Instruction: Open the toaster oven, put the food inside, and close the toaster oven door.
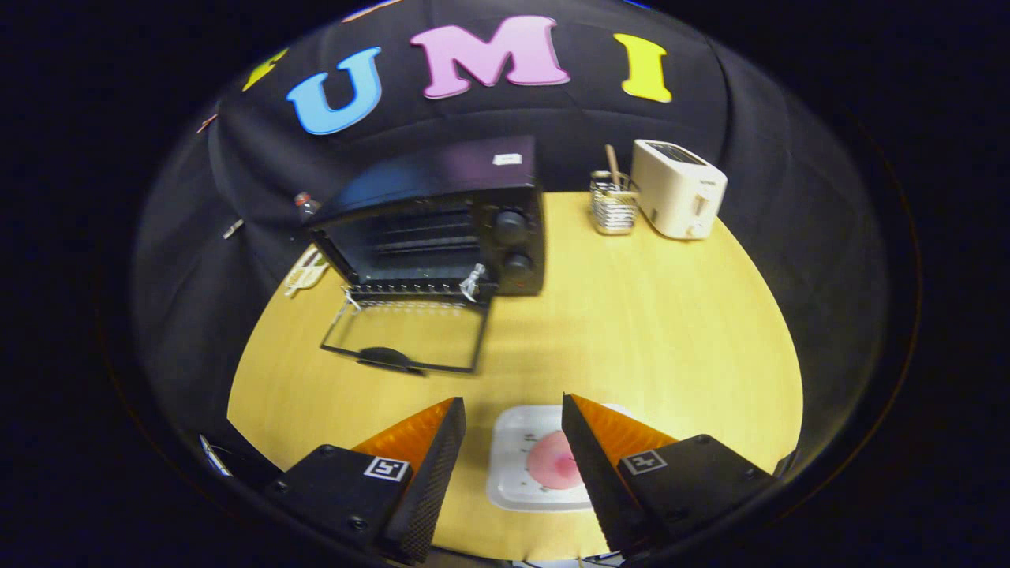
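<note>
A black toaster oven [442,225] stands at the back left of the wooden table, two knobs on its right side. Its glass door [406,335] hangs fully open, lying flat toward me with the handle at its front edge. The oven's racks show inside. A white square plate [517,457] lies on the table below my fingers, carrying a round pink piece of food [551,464]. My gripper [513,414] hovers open above the plate, nothing between its fingers. The right finger covers part of the food and plate.
A white pop-up toaster [680,189] stands at the back right, with a wire holder [613,203] holding a wooden utensil beside it. A small pale item [306,272] lies left of the oven. Bare tabletop [647,331] stretches between plate and oven.
</note>
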A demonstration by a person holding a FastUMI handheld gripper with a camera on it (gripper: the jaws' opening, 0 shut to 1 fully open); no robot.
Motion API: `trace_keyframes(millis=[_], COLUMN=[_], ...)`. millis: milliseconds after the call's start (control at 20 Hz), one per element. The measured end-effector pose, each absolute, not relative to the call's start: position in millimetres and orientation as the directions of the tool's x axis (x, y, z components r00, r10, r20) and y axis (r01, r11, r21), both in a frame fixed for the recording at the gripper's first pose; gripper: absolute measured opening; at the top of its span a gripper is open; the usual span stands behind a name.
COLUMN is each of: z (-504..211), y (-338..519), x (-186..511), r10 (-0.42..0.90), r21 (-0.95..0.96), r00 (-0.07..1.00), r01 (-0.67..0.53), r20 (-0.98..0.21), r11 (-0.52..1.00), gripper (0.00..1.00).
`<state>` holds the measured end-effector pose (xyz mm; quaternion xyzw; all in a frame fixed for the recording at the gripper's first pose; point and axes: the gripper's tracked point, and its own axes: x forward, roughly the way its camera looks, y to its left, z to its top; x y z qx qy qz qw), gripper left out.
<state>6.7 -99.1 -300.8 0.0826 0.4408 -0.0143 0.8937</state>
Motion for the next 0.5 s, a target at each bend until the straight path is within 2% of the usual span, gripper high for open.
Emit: trace_keyframes(millis=[100, 200, 350, 500], z=[-321.9, -346.6, -377.3, -397.8], y=[-132.7, -156.3, -177.2, -185.9], x=[-12.2, -24.4, -32.6, -36.6], r10=[0.016, -0.003, 0.0, 0.016], r21=[0.11, 0.088, 0.078, 0.084], r00=[0.555, 0.498, 0.41, 0.355], r01=[0.136, 0.16, 0.175, 0.179], r20=[-0.832, -0.867, -0.912, -0.935], r11=[0.985, 0.983, 0.982, 0.98], gripper=[0.83, 0.73, 0.73, 0.51])
